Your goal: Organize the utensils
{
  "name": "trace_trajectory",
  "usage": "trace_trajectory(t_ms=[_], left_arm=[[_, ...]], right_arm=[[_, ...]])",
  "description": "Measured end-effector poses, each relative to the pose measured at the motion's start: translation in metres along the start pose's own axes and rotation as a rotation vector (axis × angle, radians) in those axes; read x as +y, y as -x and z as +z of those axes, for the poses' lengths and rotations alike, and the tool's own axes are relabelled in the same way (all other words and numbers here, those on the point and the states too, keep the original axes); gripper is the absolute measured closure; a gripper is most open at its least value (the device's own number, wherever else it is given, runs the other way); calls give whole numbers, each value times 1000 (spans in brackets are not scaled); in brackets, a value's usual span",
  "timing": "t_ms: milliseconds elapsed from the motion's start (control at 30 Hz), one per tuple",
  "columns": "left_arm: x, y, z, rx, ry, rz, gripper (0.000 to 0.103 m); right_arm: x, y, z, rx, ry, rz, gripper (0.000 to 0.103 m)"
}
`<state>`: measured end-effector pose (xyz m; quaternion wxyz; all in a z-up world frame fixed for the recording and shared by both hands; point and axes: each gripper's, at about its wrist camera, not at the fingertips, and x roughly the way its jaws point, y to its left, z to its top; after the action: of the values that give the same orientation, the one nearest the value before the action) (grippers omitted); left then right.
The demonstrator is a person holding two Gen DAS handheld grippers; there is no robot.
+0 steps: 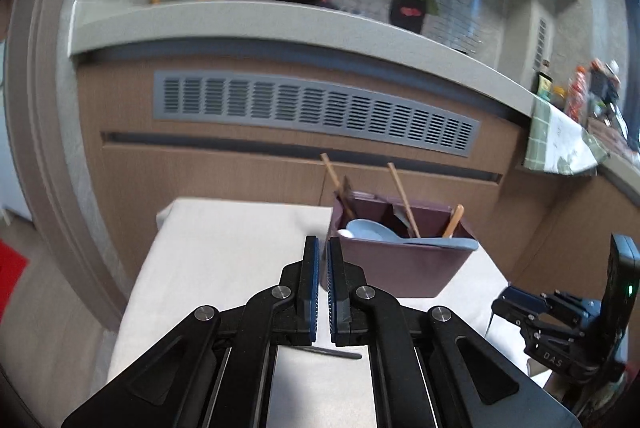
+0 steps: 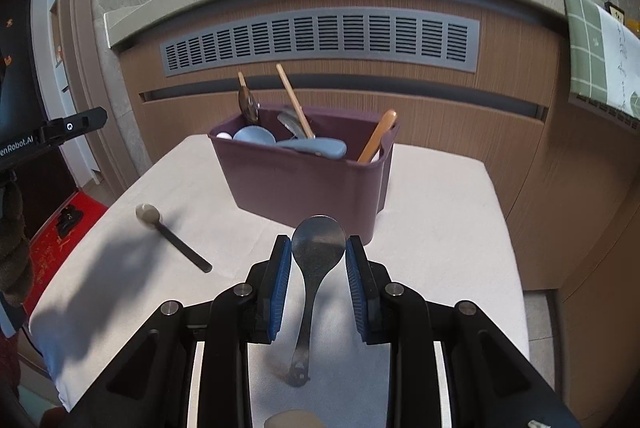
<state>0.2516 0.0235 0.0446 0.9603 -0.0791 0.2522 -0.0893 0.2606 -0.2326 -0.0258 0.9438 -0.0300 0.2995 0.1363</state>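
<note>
Clamped between the blue pads of the right gripper, a metal spoon is pinched at the sides of its bowl, bowl pointing away and handle trailing back toward the camera above the white cloth-covered table. Just beyond the spoon stands a maroon utensil caddy, holding pale blue spoons, wooden chopsticks and a wooden-handled utensil leaning at its right end. Left of the caddy and well apart from it, a dark-handled spoon lies flat on the cloth, bowl toward the far left.

From the left wrist view, the left gripper has its jaws closed together with nothing between them, raised over the table. Its tips sit just left of the caddy's near corner. Behind the table runs a wooden cabinet front with a grey vent grille under a pale countertop.
</note>
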Motion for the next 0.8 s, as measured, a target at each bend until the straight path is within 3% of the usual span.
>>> trace_trajectory(t_ms=[133,167,233,300,400,500,667,800], left_arm=[[33,-24,-14,162,156,-10,95],[38,-32,-23,209,187,-8,94],[48,-48,-41,302,256,-21,80],[48,-59,-54,351,284,-28,78],[25,-79,-62,376,211,-97,69],[5,-111,-68,443,176,-173,68],[-17,-145,-78,512,73,-199,68],[-14,-131,-87,533,12,-224,68]], right_arm=[[-1,-2,0,6,8,1,78],[-1,-2,-1,6,10,-2,84],[-1,-6,-3,21,14,-4,98],[-2,-13,-6,43,11,2,98],[-5,-25,-10,83,9,0,93],[-15,-37,-13,127,-54,18,89],[-17,-48,-25,184,-56,7,81],[-13,-60,-36,249,-34,45,76]])
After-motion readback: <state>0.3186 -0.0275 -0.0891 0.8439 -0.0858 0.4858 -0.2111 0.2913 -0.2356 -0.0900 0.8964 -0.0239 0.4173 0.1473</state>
